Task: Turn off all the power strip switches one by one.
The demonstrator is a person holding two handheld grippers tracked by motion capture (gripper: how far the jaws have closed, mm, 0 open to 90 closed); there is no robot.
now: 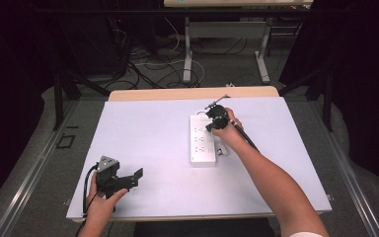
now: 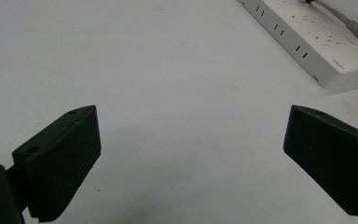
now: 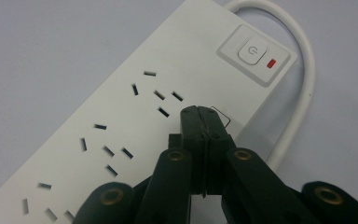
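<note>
A white power strip lies lengthwise right of the table's middle; it also crosses the top right of the left gripper view. My right gripper hovers just over the strip's far end, jaws pressed together with nothing seen between them. In the right gripper view its tips sit over the strip, between a socket group and the power switch with its red light. The strip's white cable loops round that end. My left gripper rests near the front left, jaws wide apart and empty.
A small white plug-like piece lies against the strip's right side. The white table top ends in a wooden far edge. Beyond it, cables trail on the floor by another table's legs.
</note>
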